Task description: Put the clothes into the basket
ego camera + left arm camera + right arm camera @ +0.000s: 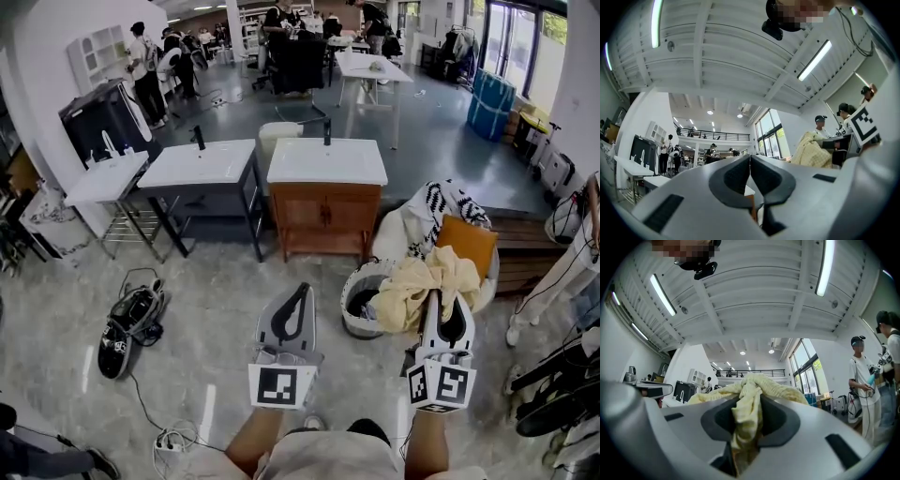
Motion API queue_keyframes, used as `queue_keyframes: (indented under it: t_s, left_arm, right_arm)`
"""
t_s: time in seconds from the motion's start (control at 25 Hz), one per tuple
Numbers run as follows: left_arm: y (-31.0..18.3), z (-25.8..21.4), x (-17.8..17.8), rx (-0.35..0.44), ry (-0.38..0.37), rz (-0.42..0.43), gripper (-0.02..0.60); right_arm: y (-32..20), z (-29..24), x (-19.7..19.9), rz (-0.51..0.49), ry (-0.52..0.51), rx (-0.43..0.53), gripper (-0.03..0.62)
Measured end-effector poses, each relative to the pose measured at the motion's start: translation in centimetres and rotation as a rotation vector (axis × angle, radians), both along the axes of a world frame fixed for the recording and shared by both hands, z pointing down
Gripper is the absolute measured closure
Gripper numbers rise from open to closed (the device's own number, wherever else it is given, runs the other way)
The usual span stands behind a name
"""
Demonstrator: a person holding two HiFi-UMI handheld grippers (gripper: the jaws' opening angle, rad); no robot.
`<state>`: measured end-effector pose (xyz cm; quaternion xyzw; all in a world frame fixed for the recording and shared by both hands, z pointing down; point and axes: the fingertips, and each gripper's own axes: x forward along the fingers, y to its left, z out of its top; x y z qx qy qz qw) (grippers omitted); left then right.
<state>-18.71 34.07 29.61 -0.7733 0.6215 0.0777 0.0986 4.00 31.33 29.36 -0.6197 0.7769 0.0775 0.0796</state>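
A pale yellow garment [424, 284] hangs bunched from my right gripper [437, 302], over the right side of the white perforated basket [348, 298] on the floor. In the right gripper view the yellow cloth [747, 411] is pinched between the jaws, which are shut on it. My left gripper [302, 289] is held level with the right one, left of the basket. Its jaws meet at the tips with nothing between them [750, 159]. The left gripper view also catches the yellow garment [812, 150] off to the right.
A wooden vanity with a white sink top [326, 161] stands behind the basket, and a dark-framed basin [202, 164] is to its left. A white beanbag [405, 225] with a patterned cloth and an orange cushion [466, 242] sits right of the basket. A black device [131, 323] with cables lies on the floor at left. People stand at the right [862, 380].
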Motion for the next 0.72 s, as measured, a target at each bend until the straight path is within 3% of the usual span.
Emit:
queue_keyframes:
  t_s: [0.36,0.72]
  left_arm:
    - [-2.2,1.3,-2.8,-0.015,0.015,-0.006,0.574]
    - [-8.0,2.6,-0.5,-0.044,0.013,-0.027,0.574]
  right_arm:
    - [-2.4,0.9,-2.9,-0.035,-0.009,-0.008,0.508]
    - [-9.0,3.3,-0.8,-0.064,-0.037,-0.048,0.507]
